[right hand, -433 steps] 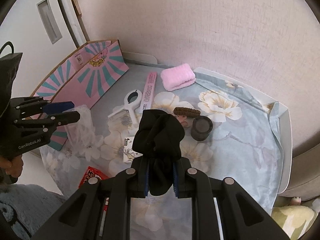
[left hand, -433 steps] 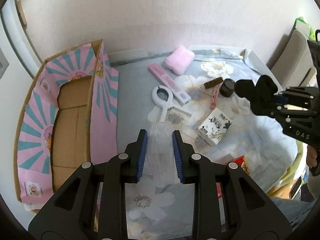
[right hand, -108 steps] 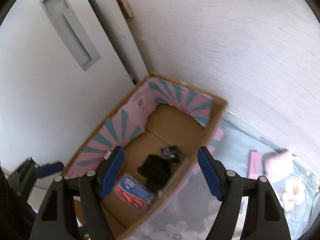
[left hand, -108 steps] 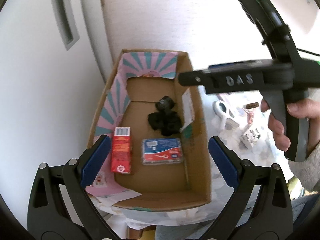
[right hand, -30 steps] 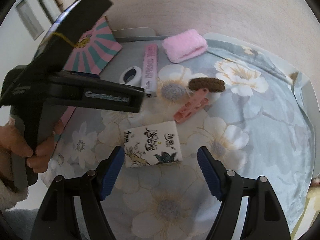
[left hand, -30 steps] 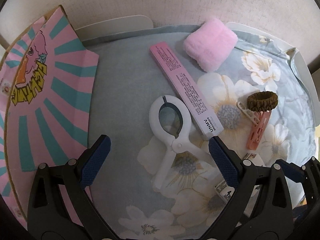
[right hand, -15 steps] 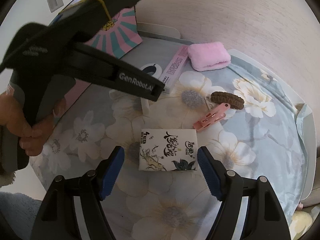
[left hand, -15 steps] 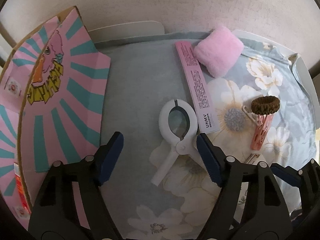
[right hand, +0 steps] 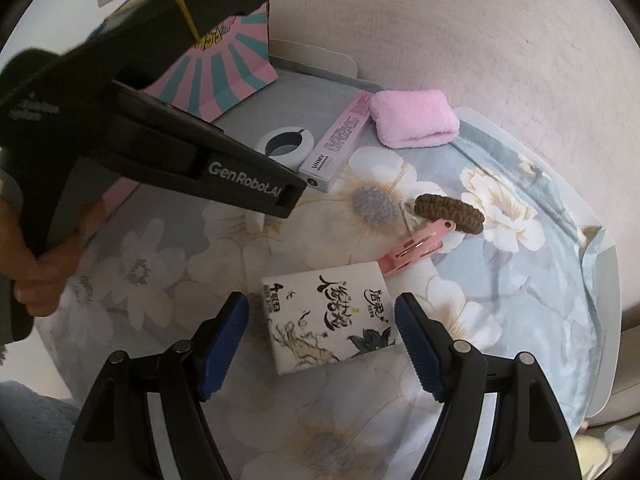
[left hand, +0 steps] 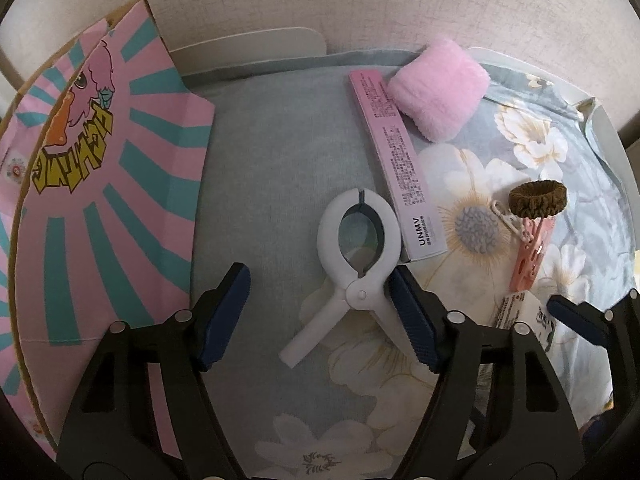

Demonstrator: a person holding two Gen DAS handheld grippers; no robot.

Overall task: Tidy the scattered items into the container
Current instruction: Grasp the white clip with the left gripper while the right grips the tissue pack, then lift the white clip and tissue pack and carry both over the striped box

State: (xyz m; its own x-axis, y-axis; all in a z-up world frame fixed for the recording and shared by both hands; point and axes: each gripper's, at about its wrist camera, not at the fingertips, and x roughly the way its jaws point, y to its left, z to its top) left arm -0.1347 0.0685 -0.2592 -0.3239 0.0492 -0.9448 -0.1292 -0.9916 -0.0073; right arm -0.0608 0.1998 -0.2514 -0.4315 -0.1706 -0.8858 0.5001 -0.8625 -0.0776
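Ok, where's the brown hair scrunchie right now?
The brown fabric hair scrunchie lies on the floral sheet at the right of the left wrist view, touching the top end of the pink plastic clothespin, right of the long pink box.

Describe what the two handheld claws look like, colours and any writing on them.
Both are matte black plastic tools with angular, cut-out frames and silver rivets at the joints. The left claw and right claw each have two fingers faced with ribbed dark blue pads. Seen from the right wrist, the left claw's body carries white "GenRobot.AI" lettering and a thin yellow band. A bare hand grips its handle.
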